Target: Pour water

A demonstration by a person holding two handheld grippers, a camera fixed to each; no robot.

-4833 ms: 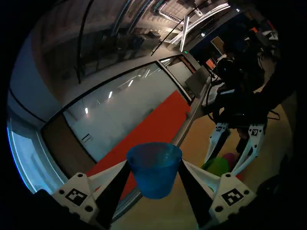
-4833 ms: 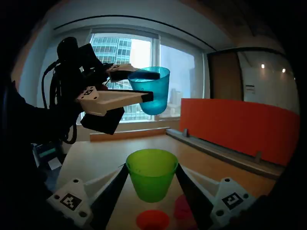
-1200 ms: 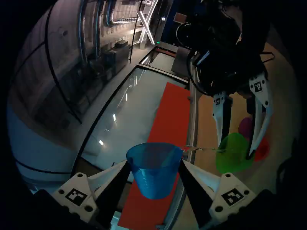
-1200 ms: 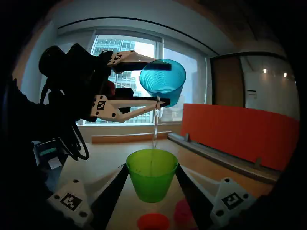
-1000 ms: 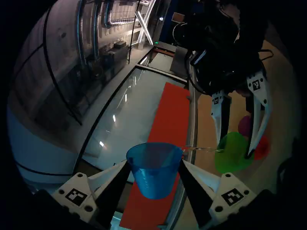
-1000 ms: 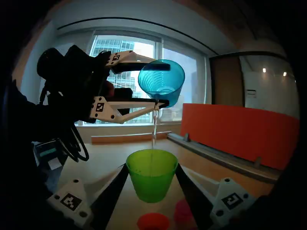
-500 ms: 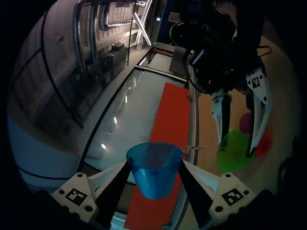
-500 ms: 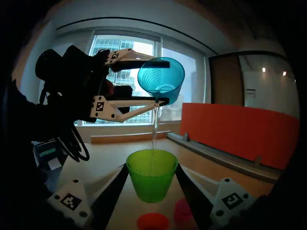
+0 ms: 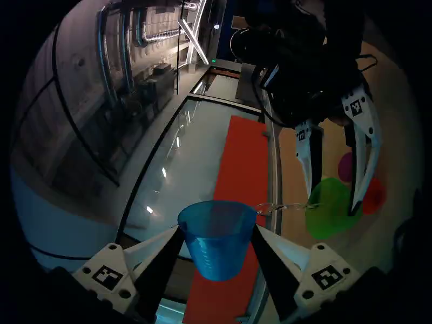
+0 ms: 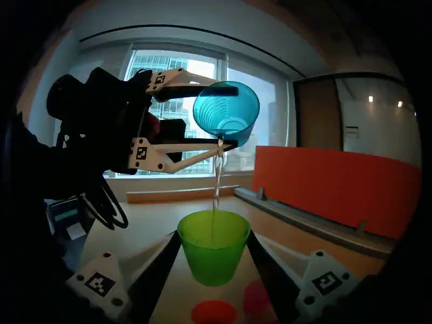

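1. The left gripper [image 10: 229, 116] is clamped on the blue cup [image 10: 227, 110], a finger pressing on each side, and holds it high over the table [image 10: 135, 221], tipped well over with its mouth turned toward the right gripper view
2. The right gripper [image 10: 214, 243] grips the green cup [image 10: 214, 256] the same way, upright and low over the table, directly under the blue cup's lowest lip
3. A thin stream of water [image 10: 217, 178] falls from that lip and lands inside the green rim, near its middle
4. The pour looks best served by a steady tilt that deepens only slowly; a sudden tip would probably fatten the stream and throw it past the far rim
5. The green cup should sit level and motionless under the stream, since the long drop leaves little room for sideways drift
6. How full the green cup is cannot be told through its wall, so watch the rim from above and right the blue cup early
7. A red disc [image 10: 214, 312] and a pink disc [image 10: 254, 294] lie on the table just beneath, where a spill would land
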